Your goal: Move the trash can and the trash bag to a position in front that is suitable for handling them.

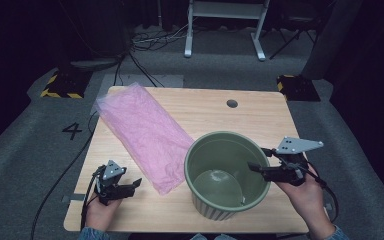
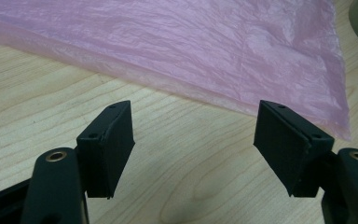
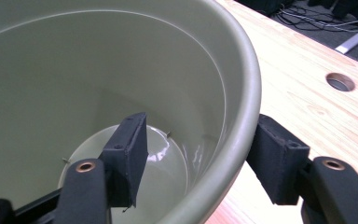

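Now the green pot's (image 3: 233, 154) rim sits between the right gripper's (image 3: 198, 158) spread jaws, unpinched.

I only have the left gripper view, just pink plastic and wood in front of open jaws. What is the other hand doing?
Observer: The right claw straddles the rim of a ribbed sage-green plastic bucket, one jaw inside and one outside.
Operator: Is it clamped on the rim?
Observer: No, in the right gripper view there are gaps between the pads and the wall.
Operator: Anything inside that bucket?
Observer: It looks empty; the glossy bottom is bare.
Operator: Where is the bucket from my sheet?
Observer: Right beside the crinkled pink plastic bag, by its near corner, on the pale wooden table.
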`<state>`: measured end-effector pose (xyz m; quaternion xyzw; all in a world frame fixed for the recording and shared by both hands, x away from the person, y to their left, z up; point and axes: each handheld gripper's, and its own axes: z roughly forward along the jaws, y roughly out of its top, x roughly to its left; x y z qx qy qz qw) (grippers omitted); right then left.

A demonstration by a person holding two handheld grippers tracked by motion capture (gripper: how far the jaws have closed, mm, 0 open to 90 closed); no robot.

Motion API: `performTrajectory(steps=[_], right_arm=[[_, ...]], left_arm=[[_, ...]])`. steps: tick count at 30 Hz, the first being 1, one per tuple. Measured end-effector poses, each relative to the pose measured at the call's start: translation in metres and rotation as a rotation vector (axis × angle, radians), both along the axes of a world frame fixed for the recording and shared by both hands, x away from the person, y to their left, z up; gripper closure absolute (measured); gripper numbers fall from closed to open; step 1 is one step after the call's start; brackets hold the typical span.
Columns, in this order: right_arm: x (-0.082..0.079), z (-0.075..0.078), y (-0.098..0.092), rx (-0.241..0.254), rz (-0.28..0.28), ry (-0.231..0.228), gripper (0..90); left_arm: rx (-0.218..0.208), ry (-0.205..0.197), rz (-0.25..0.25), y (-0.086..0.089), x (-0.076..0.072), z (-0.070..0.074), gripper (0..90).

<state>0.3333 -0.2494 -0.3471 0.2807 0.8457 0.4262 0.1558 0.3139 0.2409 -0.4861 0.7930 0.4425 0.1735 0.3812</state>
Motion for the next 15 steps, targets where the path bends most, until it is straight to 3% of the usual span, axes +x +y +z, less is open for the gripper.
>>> performTrajectory(steps=[5,15], right_arm=[[-0.004,-0.001,0.015,0.021,0.052,0.001,39.6],[-0.01,0.002,0.028,-0.004,0.049,-0.009,39.4]], left_arm=[[0.0,0.001,0.0,0.0,0.0,0.0,28.2],[0.009,0.006,0.005,0.003,0.0,-0.002,28.2]])
